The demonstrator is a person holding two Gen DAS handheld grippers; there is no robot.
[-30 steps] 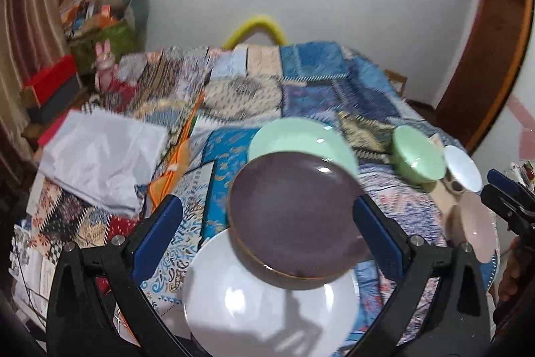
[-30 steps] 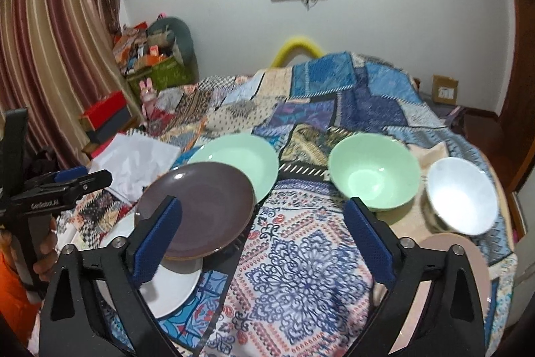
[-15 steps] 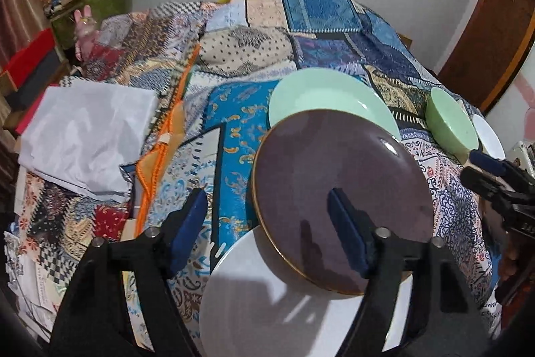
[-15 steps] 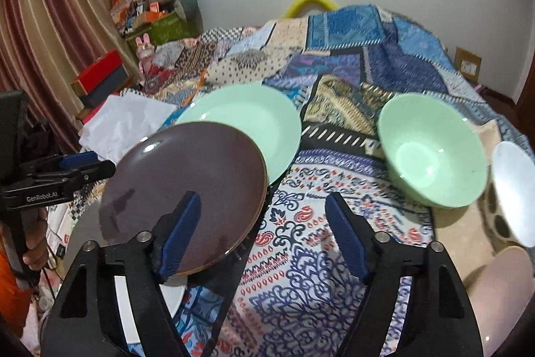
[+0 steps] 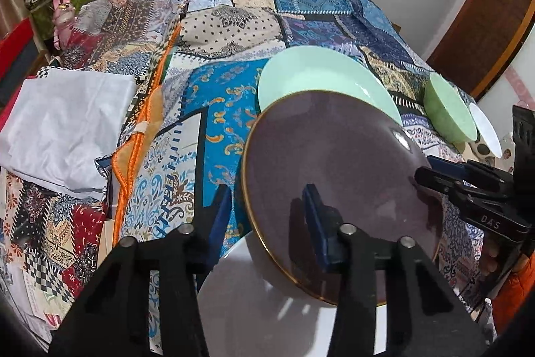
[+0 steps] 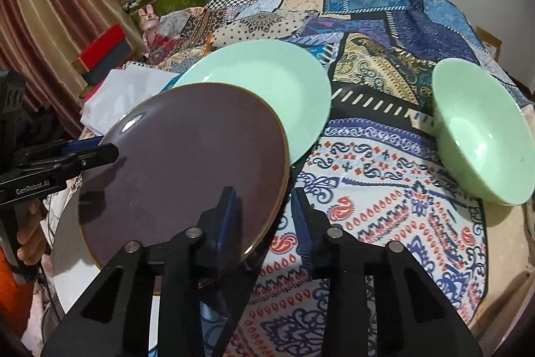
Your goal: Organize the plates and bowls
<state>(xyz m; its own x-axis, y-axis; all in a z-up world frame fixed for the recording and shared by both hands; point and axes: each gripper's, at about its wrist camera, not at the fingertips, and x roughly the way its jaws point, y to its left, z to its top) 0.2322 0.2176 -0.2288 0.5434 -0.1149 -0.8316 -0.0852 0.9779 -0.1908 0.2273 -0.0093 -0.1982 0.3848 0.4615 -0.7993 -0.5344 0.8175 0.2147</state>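
Note:
A dark purple plate with a gold rim (image 5: 334, 176) lies tilted on a white plate (image 5: 267, 317) and overlaps a mint green plate (image 5: 317, 72). My left gripper (image 5: 267, 223) straddles the purple plate's left rim, jaws narrowed around it, with a gap still showing. My right gripper (image 6: 265, 223) straddles the same plate's (image 6: 187, 163) right rim, jaws narrowed likewise. A mint green bowl (image 6: 481, 132) sits to the right, with a white bowl (image 5: 486, 129) beyond it.
The patchwork quilt (image 6: 367, 176) covers the whole surface. A folded white cloth (image 5: 63, 129) lies at the left. Boxes and a pink toy rabbit (image 5: 63, 19) stand along the far left wall.
Both grippers moved forward and down onto the purple plate and narrowed their jaws from wide open to around its opposite rims.

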